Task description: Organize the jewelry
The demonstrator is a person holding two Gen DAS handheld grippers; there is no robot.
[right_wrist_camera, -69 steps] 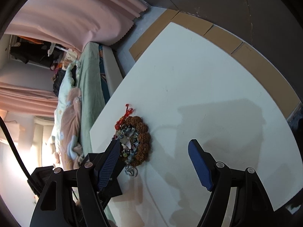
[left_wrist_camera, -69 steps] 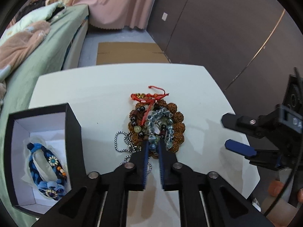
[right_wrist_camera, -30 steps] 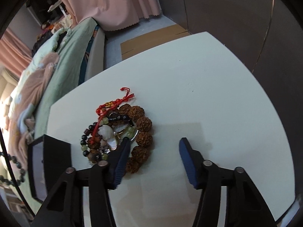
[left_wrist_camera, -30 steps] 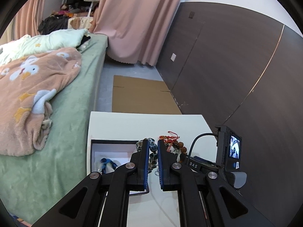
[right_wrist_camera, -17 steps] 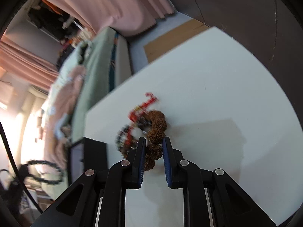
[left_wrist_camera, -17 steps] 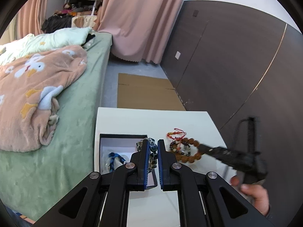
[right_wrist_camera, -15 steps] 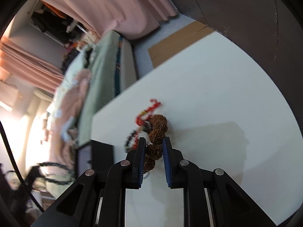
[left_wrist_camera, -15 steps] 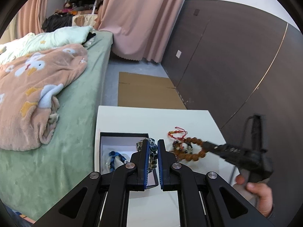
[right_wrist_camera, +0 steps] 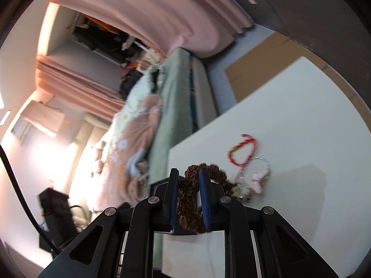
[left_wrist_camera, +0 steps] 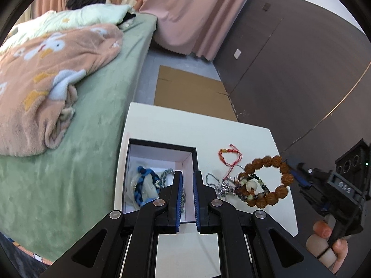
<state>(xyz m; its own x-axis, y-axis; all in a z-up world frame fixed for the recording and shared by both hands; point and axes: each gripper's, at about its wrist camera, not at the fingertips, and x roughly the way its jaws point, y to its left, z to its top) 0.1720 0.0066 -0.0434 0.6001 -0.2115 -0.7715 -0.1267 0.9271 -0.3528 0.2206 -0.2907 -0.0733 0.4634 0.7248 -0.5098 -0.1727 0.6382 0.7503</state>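
My left gripper is over the open black box, shut on a grey-blue bead bracelet that hangs down into the box. A blue braided bracelet lies inside. My right gripper is shut on a brown seed-bead bracelet and holds it up off the white table. In the left wrist view that brown bracelet hangs from the right gripper, and a green-and-black bead bracelet is caught in it. A red string bracelet and a silver chain lie on the table.
A bed with a green cover and a peach blanket runs along the table's left side. Flat cardboard lies on the floor beyond the table. A dark wall panel stands on the right. A hand holds the right gripper.
The right gripper closed on the brown bracelet and lifted it off the table, pulling the tangled beads up with it. The left gripper sank toward the box with the grey-blue bracelet.
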